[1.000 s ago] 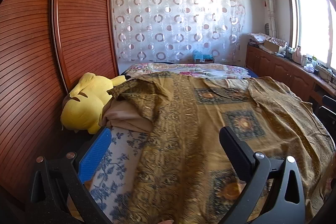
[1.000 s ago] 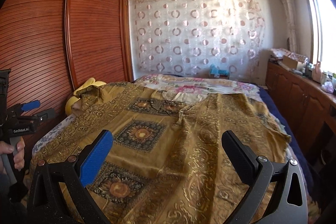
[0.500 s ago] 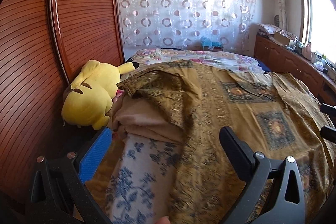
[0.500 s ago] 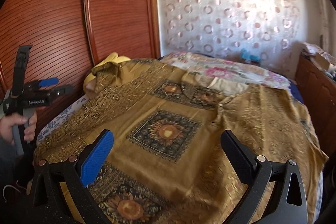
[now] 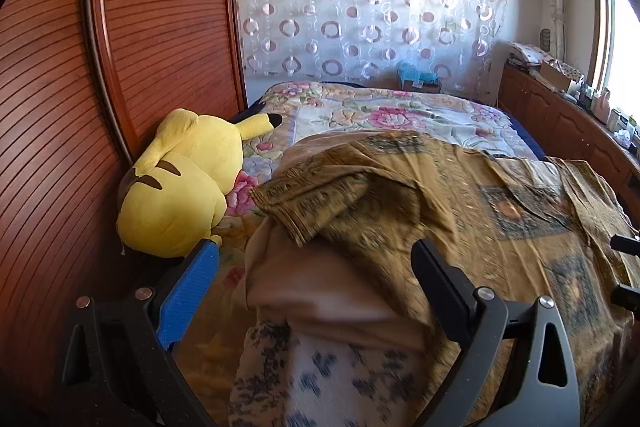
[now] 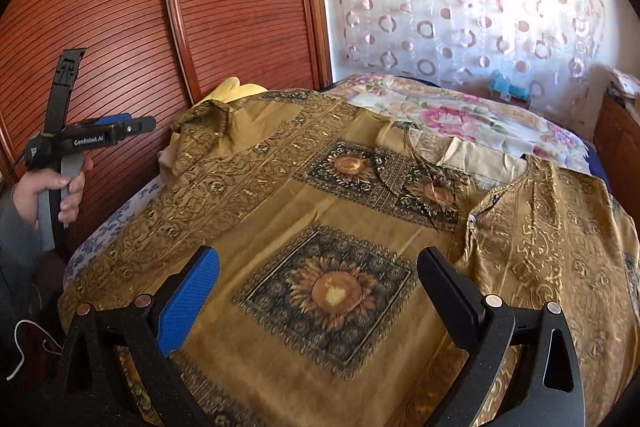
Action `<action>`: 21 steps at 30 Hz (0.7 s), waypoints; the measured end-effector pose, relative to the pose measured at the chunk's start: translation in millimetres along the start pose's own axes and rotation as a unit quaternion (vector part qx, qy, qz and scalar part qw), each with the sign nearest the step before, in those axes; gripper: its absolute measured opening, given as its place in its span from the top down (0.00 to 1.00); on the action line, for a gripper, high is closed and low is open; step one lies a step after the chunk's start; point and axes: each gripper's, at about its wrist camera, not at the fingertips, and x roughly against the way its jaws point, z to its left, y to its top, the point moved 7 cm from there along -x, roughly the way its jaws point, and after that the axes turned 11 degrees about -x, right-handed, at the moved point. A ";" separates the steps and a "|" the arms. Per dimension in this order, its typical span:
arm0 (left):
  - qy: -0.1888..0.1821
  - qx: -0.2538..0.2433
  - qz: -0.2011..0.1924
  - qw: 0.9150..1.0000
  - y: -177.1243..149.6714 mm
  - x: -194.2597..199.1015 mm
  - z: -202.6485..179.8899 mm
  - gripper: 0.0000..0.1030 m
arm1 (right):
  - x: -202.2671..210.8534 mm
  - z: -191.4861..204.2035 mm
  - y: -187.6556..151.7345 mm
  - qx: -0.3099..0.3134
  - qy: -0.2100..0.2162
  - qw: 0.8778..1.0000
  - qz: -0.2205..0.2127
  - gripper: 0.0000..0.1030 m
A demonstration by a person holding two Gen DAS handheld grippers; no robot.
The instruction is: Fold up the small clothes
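A golden-brown tunic [image 6: 336, 211] with sunflower squares lies spread flat on the bed, neckline and button toward the right. Its left sleeve [image 5: 340, 195] lies crumpled over a beige cloth [image 5: 320, 291] in the left wrist view. My left gripper [image 5: 316, 283] is open and empty, hovering just before that sleeve; it also shows in the right wrist view [image 6: 132, 125], held in a hand beside the bed's left edge. My right gripper [image 6: 320, 287] is open and empty above the tunic's lower sunflower square.
A yellow plush toy [image 5: 180, 187] lies at the bed's left side against the red-brown wardrobe doors [image 5: 120, 67]. A floral quilt [image 5: 400, 115] covers the far bed. Wooden cabinets [image 5: 560, 123] line the right wall under a window.
My left gripper has moved forward and left toward the crumpled sleeve and the plush toy. My right gripper has swung left and lowered over the tunic's centre.
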 end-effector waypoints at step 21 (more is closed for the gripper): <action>-0.058 -0.028 0.030 0.997 19.3 -42.5 -3.6 0.89 | -63.5 13.9 16.7 0.003 0.006 0.999 0.034 0.03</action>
